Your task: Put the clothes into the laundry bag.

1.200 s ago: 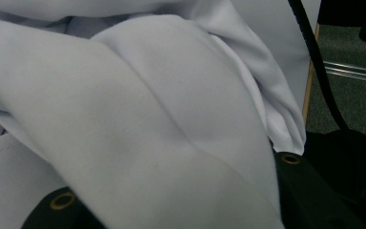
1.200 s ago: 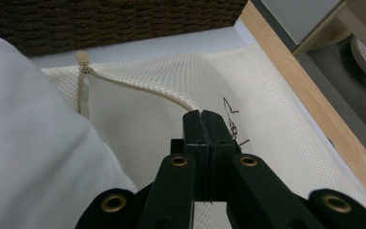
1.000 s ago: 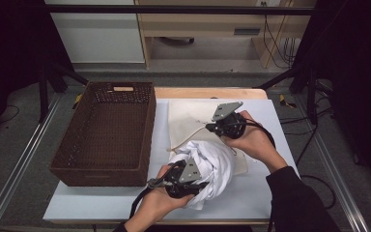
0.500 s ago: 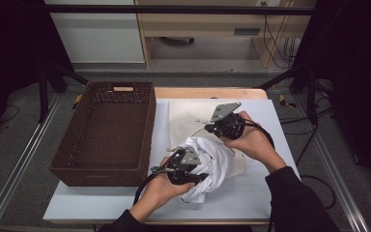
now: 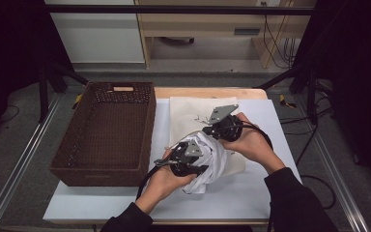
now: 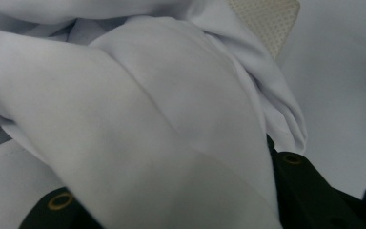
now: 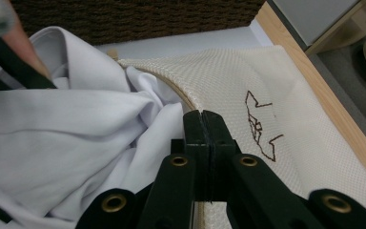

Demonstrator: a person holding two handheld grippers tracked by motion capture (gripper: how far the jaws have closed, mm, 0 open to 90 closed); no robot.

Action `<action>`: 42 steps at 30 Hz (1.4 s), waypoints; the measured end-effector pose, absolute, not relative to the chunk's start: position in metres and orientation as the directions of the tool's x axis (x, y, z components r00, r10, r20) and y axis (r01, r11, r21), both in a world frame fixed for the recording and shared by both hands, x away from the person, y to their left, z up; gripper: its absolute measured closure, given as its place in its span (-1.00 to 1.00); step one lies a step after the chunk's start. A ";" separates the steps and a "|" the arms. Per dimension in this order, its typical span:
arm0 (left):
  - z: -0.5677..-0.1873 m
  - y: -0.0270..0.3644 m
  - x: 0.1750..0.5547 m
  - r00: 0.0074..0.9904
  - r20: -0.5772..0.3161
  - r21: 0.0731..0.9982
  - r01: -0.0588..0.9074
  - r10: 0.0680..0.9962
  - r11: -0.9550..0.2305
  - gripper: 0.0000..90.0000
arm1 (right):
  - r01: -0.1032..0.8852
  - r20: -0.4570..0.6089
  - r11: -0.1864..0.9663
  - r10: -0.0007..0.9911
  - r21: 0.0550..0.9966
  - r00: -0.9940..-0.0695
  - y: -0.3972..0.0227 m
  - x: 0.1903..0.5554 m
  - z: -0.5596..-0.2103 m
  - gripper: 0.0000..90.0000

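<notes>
The left gripper (image 5: 189,157) sits nearest the person, buried in the white shirt (image 5: 211,162), which is bunched into a mound on the sheet (image 5: 251,193). In the left gripper view the cloth (image 6: 138,124) is heaped between and over its jaws and hides their tips. They stand partly apart with a thick fold filling the gap, so it seems to be gripping the shirt, though the pads themselves cannot be seen. Compared with a second ago, this gripper has slid away from the table's near edge and pushed into the mound, which now looks more gathered towards the right gripper.

Just beyond the shirt, the right gripper (image 5: 217,128) holds where it was. In its own view the jaws (image 7: 203,131) are pressed tight together on the upper edge of the cream bag (image 7: 248,81), lifting that edge at the bag's mouth. The shirt (image 7: 76,138) lies bundled against that mouth, to the left of the closed jaws. A brown stitched outline (image 7: 261,125) shows on the bag to the right of them.

Left of both grippers stands the wicker basket (image 5: 106,133), close to the left hand. Beyond the right gripper the rest of the bag lies flat, reaching towards the far wooden edge of the table (image 5: 207,93).
</notes>
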State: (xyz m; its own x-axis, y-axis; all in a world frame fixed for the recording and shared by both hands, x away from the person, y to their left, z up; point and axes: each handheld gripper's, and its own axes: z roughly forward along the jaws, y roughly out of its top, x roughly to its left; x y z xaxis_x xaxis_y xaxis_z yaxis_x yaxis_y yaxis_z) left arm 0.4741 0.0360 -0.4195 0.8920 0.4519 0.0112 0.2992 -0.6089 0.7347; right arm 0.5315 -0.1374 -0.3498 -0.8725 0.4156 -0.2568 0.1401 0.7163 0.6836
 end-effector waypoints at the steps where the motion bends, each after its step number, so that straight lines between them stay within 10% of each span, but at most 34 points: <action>1: -0.420 0.036 0.476 0.889 0.010 0.738 0.302 0.457 -0.603 0.46 | 0.142 -0.256 0.717 0.416 0.683 -0.873 -0.137 0.531 -0.350 1.00; 42: -0.431 0.020 0.489 0.828 0.044 0.784 0.318 0.559 -0.533 0.28 | 0.151 -0.256 0.724 0.420 0.673 -0.871 -0.139 0.535 -0.352 1.00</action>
